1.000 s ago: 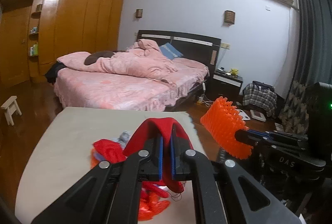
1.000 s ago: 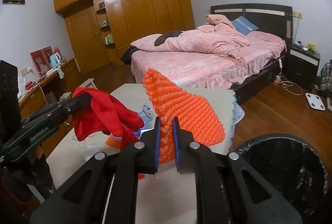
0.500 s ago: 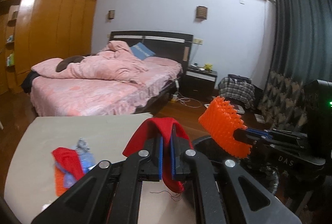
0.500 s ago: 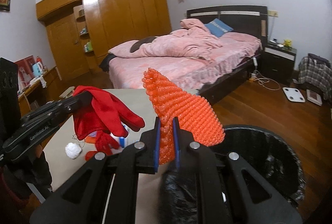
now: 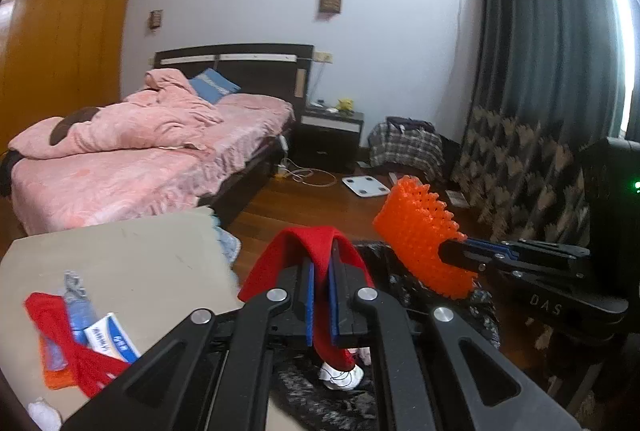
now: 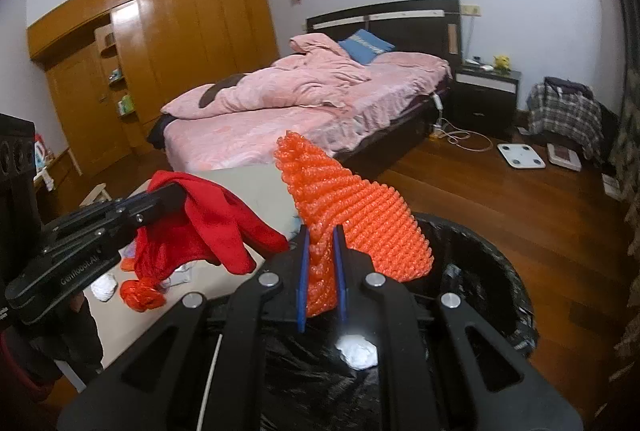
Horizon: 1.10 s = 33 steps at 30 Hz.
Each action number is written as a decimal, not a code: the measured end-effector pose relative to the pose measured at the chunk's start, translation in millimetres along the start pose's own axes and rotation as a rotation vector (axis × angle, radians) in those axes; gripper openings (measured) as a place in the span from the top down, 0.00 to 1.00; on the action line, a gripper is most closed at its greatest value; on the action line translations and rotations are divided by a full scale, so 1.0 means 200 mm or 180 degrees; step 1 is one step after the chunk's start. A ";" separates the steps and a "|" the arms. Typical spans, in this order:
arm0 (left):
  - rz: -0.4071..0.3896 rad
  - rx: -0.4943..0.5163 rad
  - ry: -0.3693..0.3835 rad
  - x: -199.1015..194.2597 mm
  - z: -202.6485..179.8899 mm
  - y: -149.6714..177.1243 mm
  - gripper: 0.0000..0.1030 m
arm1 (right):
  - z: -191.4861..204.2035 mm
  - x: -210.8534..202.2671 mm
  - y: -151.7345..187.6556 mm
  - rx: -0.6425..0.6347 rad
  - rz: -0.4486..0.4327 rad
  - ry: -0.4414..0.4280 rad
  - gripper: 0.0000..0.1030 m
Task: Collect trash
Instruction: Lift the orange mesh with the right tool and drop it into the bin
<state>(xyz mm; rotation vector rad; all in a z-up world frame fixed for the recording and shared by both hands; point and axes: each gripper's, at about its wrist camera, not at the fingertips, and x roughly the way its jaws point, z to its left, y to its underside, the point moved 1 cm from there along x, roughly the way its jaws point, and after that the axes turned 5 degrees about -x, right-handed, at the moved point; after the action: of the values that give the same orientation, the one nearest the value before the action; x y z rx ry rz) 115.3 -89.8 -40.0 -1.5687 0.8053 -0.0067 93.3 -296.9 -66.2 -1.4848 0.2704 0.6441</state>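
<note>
My left gripper [image 5: 321,295] is shut on a red cloth [image 5: 308,251], which hangs over the edge of the black-lined trash bin [image 5: 384,387]. In the right wrist view the same red cloth [image 6: 208,227] droops from the left gripper [image 6: 172,197] beside the bin. My right gripper [image 6: 320,271] is shut on an orange foam net [image 6: 352,215] and holds it over the bin [image 6: 492,271]. The net also shows in the left wrist view [image 5: 424,243]. White crumpled paper [image 6: 356,351] lies in the bin.
A beige table [image 5: 132,255] at the left carries more trash: a red scrap [image 5: 56,319], a blue-white packet [image 5: 108,339] and a white wad [image 6: 103,287]. A pink bed [image 6: 304,111] stands behind. Wooden floor, a white scale [image 6: 520,155] and a patterned chair [image 5: 520,171] lie to the right.
Both grippers have swung right, from over the table to over the trash bin, each still holding its item. The table trash has slid to the left of view.
</note>
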 end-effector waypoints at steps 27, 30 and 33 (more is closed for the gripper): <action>0.0413 0.0052 -0.0034 0.19 -0.02 0.15 0.36 | -0.23 -0.01 0.15 0.0325 0.0060 0.0401 0.18; 0.0313 -0.0021 -0.0147 0.11 0.05 0.13 0.26 | -0.20 -0.03 0.12 0.0289 -0.0010 0.0404 0.10; 0.0210 -0.0118 -0.0295 0.03 0.13 0.12 0.18 | -0.16 -0.02 0.09 0.0274 -0.0037 0.0354 0.07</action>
<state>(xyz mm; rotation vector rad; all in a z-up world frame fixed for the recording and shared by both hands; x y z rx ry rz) 120.0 -69.7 -68.2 -1.5650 0.7876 0.1285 86.1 -329.7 -82.3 -1.4404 0.3707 0.5347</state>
